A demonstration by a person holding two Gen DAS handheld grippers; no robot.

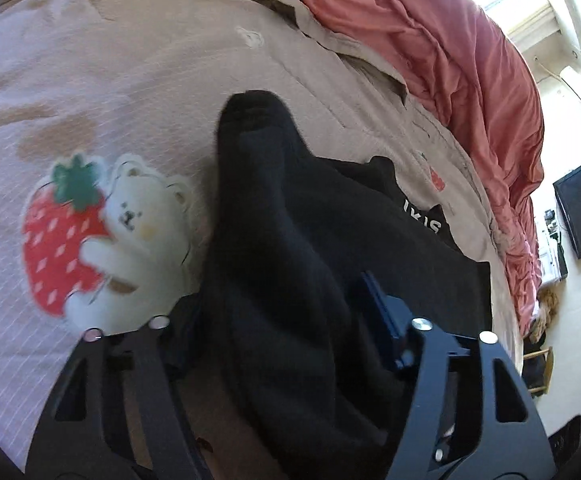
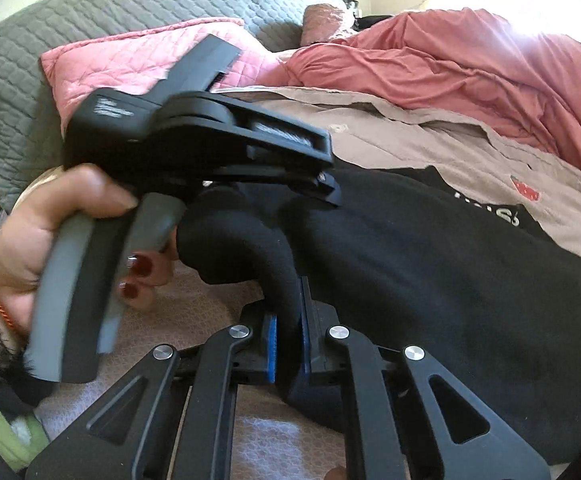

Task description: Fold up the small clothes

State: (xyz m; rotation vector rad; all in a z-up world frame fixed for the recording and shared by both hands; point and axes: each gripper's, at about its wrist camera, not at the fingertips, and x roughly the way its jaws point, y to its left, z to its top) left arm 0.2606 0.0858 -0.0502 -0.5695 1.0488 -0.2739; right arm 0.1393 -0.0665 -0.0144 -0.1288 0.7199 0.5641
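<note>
On the bed [image 1: 138, 60], I held the black garment [image 1: 290, 248] clamped in both left tongs [image 1: 274, 344] and right tongs [image 2: 288, 354]; folding was unfinished.

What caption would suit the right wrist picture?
Right gripper pinches a black sock on a bed, while the hand-held left gripper grips its other end.

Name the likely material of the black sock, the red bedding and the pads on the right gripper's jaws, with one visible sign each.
Black sock: soft knit, matte, fuzzy edges.
Red bedding: thin smooth woven cloth, fine creases, slight sheen.
Pads: blue, probably rubber or foam; ribbed edge.
</note>
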